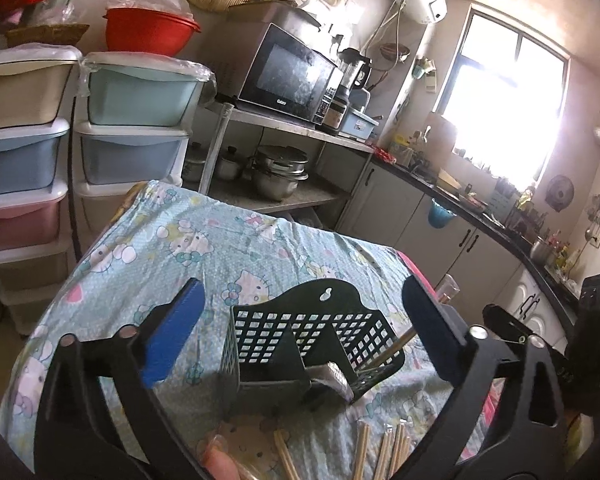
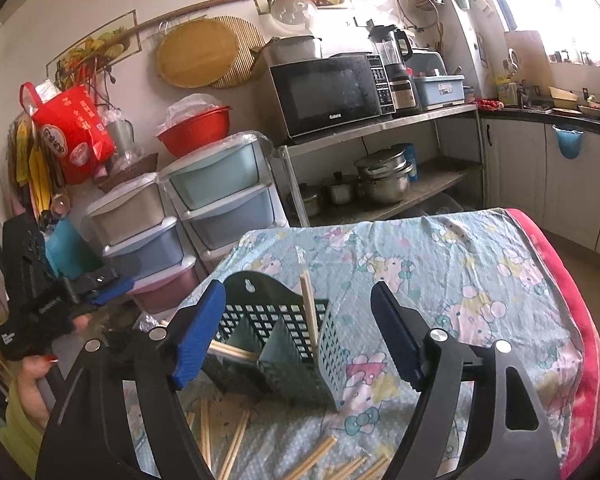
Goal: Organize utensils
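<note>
A dark green perforated utensil holder with dividers stands on the table; it also shows in the right wrist view. A chopstick stands upright in its right compartment, and another leans in its left part. Several loose wooden chopsticks lie on the cloth in front of it, also seen in the right wrist view. My left gripper is open and empty, its jaws wide on both sides of the holder. My right gripper is open and empty above the holder.
The table wears a light blue cartoon-print cloth over a pink blanket. Stacked plastic drawers stand behind on the left. A metal rack with a microwave and pots stands behind. Counter cabinets run on the right.
</note>
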The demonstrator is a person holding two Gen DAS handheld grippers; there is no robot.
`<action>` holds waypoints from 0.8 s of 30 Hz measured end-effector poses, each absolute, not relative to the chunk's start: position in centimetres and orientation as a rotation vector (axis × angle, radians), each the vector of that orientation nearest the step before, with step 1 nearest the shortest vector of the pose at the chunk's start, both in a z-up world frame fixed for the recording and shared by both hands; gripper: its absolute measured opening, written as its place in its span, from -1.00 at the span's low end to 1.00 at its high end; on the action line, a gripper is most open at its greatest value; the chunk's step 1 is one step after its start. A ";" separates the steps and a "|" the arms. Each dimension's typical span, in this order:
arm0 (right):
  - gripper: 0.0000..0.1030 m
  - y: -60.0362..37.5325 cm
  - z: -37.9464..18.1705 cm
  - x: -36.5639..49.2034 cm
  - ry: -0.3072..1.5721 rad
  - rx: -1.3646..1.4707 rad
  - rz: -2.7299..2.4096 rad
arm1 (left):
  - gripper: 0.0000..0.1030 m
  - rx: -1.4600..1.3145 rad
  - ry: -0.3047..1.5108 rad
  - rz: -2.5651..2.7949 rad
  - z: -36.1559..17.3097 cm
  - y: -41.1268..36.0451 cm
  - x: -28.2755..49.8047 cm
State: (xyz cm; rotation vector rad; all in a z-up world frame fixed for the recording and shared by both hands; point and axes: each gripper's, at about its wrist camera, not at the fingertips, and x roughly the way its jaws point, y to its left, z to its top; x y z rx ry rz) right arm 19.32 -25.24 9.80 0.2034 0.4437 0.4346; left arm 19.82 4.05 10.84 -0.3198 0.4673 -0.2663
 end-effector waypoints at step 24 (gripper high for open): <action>0.41 -25.4 6.4 16.0 0.535 0.139 0.437 | 0.79 -0.363 0.545 -0.207 7.2 5.4 15.5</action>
